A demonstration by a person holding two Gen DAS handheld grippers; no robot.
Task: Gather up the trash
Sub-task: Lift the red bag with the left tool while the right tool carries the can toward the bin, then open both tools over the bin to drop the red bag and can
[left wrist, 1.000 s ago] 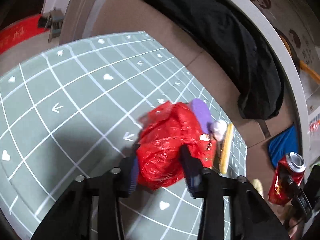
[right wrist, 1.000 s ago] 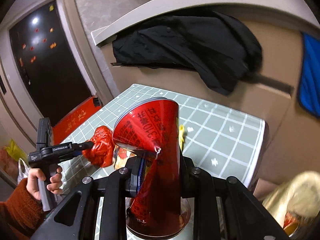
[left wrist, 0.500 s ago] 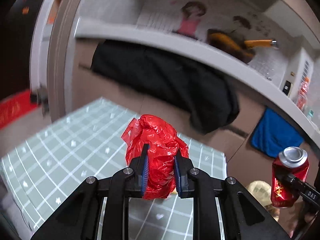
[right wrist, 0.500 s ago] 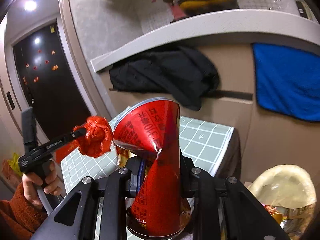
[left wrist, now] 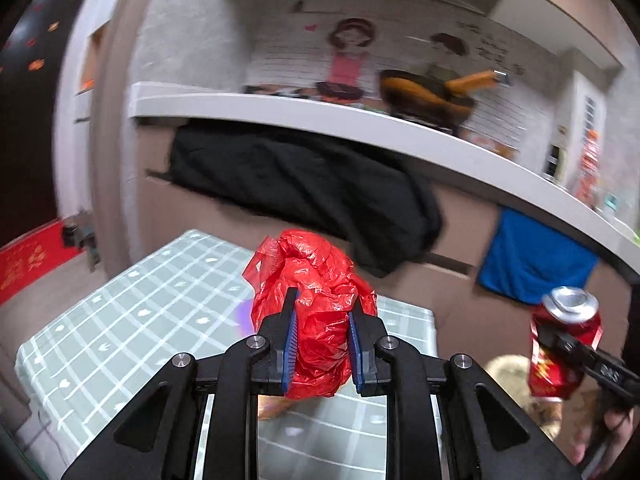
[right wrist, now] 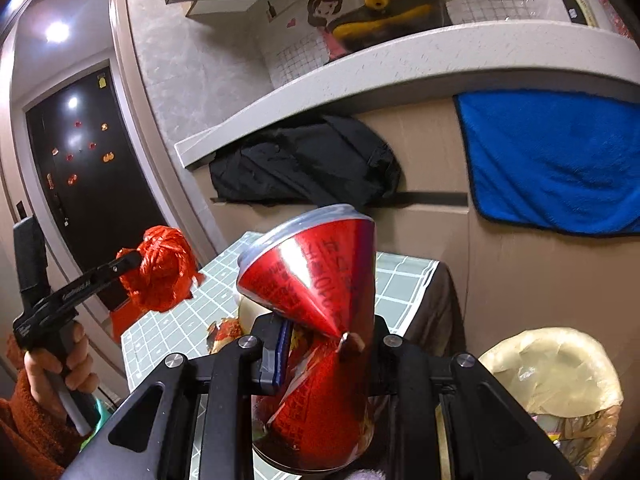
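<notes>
Red crumpled plastic bag (left wrist: 316,312) was pinched in the left tongs (left wrist: 322,340) above the tabletop (left wrist: 132,320), the crushed red can (right wrist: 320,320) pinched in the right tongs (right wrist: 320,356) near the lined bin (right wrist: 560,376), both apparently awaiting dropping, with scraps (right wrist: 224,332) left behind.

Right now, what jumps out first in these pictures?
A crumpled red plastic bag, pinched in the left tongs and lifted above the green checked tablecloth. Next, a crushed red drink can clamped in the right tongs, with a bright blue towel hanging behind.
</notes>
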